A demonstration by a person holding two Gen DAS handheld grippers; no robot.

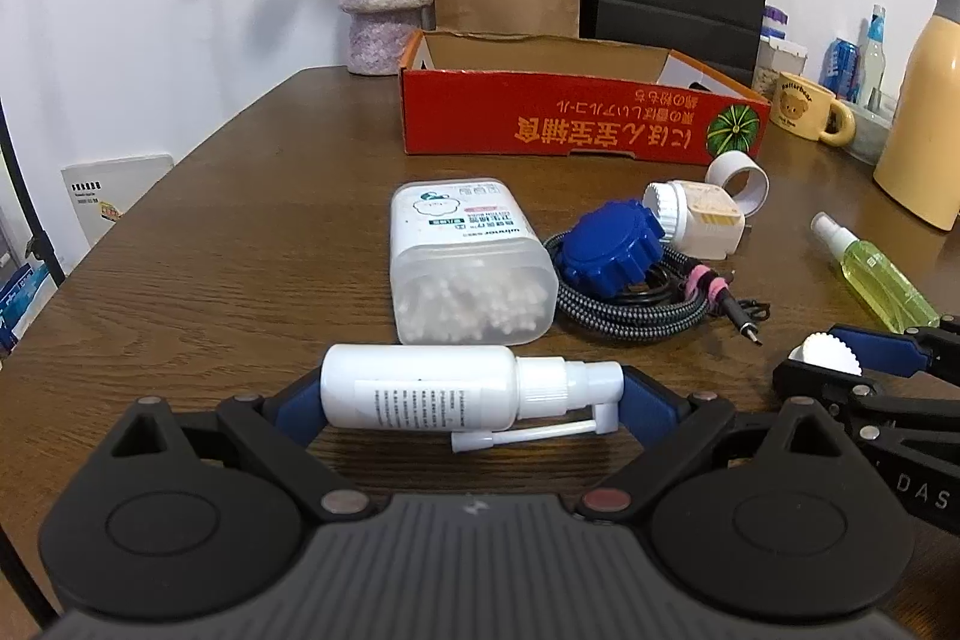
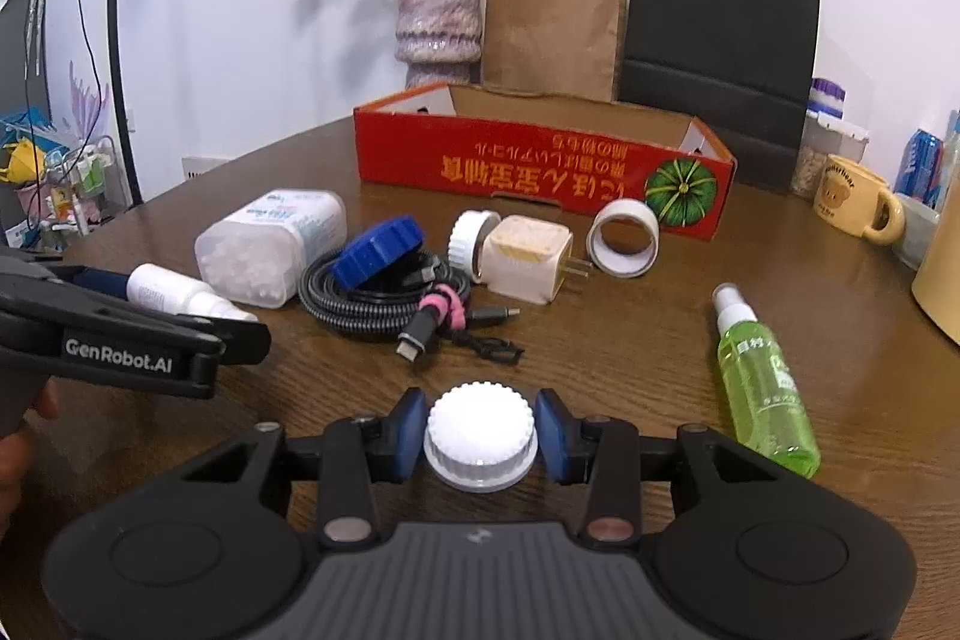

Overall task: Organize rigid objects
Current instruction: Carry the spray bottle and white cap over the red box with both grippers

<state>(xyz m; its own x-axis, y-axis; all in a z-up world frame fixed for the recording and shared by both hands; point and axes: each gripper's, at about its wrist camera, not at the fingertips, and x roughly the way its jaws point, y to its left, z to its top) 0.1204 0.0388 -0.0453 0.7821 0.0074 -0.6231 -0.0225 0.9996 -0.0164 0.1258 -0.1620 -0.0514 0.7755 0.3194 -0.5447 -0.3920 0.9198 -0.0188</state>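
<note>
Left wrist view: the left gripper (image 1: 471, 400) grasps a white spray bottle (image 1: 420, 394) lying sideways, one finger at each end. Behind it on the table (image 1: 240, 250) lie a swab box (image 1: 468, 262), a blue cap (image 1: 609, 244) and a cable (image 1: 636, 304). Right wrist view: the right gripper (image 2: 480, 436) pinches a white cap (image 2: 480, 433) low over the table. A green bottle (image 2: 765, 388) lies to its right. The red box (image 2: 540, 166) sits farther back.

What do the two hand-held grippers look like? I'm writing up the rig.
Both match: the left hand-held gripper and right hand-held gripper have black angular linkage arms with round metal pivot pins, blue finger pads, two round black discs and a grey ribbed centre. White "GenRobot.AI" lettering runs along the left one's side. No cables show.
</note>
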